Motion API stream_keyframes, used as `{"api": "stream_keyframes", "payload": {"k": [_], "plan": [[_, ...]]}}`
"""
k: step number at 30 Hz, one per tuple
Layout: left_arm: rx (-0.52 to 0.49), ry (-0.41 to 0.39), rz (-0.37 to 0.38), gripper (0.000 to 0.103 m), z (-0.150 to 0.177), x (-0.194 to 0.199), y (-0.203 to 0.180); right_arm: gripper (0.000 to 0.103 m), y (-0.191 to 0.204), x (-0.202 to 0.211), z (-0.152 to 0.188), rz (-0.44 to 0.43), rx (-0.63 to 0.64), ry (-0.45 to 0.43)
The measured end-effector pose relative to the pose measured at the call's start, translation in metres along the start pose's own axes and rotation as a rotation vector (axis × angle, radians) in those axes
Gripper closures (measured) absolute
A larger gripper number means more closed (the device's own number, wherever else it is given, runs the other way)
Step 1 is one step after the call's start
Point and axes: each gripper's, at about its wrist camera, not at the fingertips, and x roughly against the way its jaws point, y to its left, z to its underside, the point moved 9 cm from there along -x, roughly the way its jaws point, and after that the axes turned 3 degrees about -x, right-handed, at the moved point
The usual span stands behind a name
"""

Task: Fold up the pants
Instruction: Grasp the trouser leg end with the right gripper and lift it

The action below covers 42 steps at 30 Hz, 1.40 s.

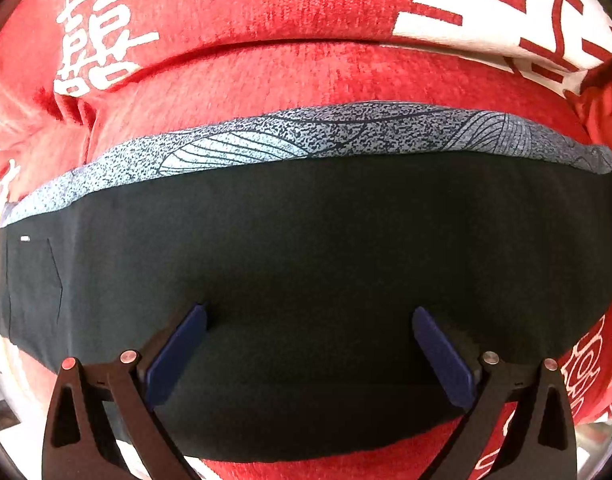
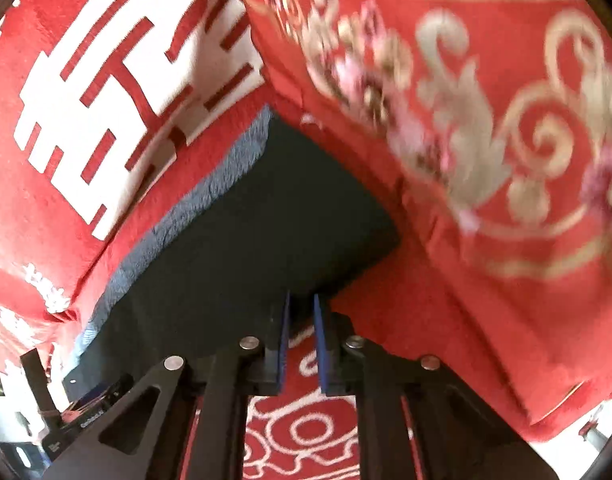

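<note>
Left wrist view: the dark pants (image 1: 306, 272) lie flat in a wide band across a red blanket (image 1: 265, 80) printed with white characters. A grey-blue strip of leaf-patterned cloth (image 1: 306, 136) shows along the pants' far edge; whether it is part of the garment or a separate piece cannot be told. A seam line and a small white tag (image 1: 25, 239) sit near the pants' left end. The left gripper (image 1: 308, 344) hovers over the near half of the pants, its jaws spread wide, blue pads (image 1: 177, 354) facing each other with nothing between them. Whether the fingertips touch the fabric is unclear.

Right wrist view: the picture is blurred, more so on the right. The pants (image 2: 241, 240) run away from the camera as a dark wedge, the grey-blue strip (image 2: 209, 196) lining their left edge. A red blanket with white block characters (image 2: 85, 100) lies to the left, and a raised red fold with gold and pink scrollwork (image 2: 486, 140) looms on the right. The right gripper (image 2: 301, 312) sits at the pants' near edge, its jaws drawn almost together with a narrow gap left between the blue pads (image 2: 320, 344). Red cloth with white swirls shows through that gap; whether the tips pinch the pants' edge cannot be told. Some dark equipment (image 2: 65, 404) shows at lower left.
</note>
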Motion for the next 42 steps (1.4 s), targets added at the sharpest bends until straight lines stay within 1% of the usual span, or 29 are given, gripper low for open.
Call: {"api": "stream_keyframes", "payload": {"k": [3, 6, 7, 9, 11, 12, 14, 17, 19, 24, 28, 33, 37, 40, 42], "plan": [[0.006, 0.000, -0.006, 0.000, 0.000, 0.002, -0.002, 0.090, -0.010, -0.010, 0.007, 0.029, 0.006, 0.039], [0.008, 0.001, -0.007, 0.000, 0.001, 0.002, -0.004, 0.089, -0.013, -0.010, 0.014, -0.023, -0.042, 0.066], [0.009, 0.001, -0.007, 0.000, 0.001, 0.002, -0.005, 0.087, -0.012, -0.008, 0.018, -0.039, -0.048, 0.075], [0.011, -0.002, -0.008, 0.000, 0.002, 0.003, -0.004, 0.077, -0.011, -0.005, 0.027, -0.062, -0.049, 0.096], [0.016, -0.006, -0.009, 0.000, -0.003, -0.002, -0.005, 0.057, -0.003, -0.005, 0.040, -0.115, -0.039, 0.133], [0.018, -0.009, -0.009, 0.000, -0.001, -0.001, -0.004, 0.053, 0.002, -0.005, 0.045, -0.134, -0.031, 0.147], [0.019, -0.014, -0.008, 0.000, -0.001, -0.002, -0.001, 0.053, 0.012, -0.005, 0.057, -0.173, -0.005, 0.173], [0.021, -0.016, -0.005, 0.000, 0.001, -0.001, 0.001, 0.053, 0.018, -0.010, 0.071, -0.193, 0.007, 0.200], [0.017, -0.020, 0.000, 0.000, 0.001, -0.001, 0.002, 0.052, 0.019, -0.012, 0.073, -0.191, -0.003, 0.197], [0.011, -0.014, 0.004, 0.000, 0.001, -0.001, 0.002, 0.052, 0.024, -0.017, 0.073, -0.238, -0.025, 0.203], [-0.003, -0.026, 0.006, 0.000, -0.002, -0.001, 0.001, 0.052, 0.026, -0.017, 0.070, -0.250, -0.026, 0.191], [-0.004, -0.017, 0.007, 0.000, -0.003, 0.000, 0.002, 0.052, 0.025, -0.016, 0.071, -0.272, -0.044, 0.179], [-0.005, -0.011, 0.008, 0.000, -0.004, -0.001, 0.002, 0.051, 0.025, -0.013, 0.070, -0.334, -0.083, 0.170], [-0.003, -0.011, 0.007, 0.000, -0.004, -0.001, 0.002, 0.051, 0.017, -0.009, 0.062, -0.328, -0.105, 0.123], [-0.003, -0.012, 0.007, 0.000, -0.004, -0.001, 0.002, 0.051, 0.011, -0.007, 0.055, -0.343, -0.140, 0.096]]}}
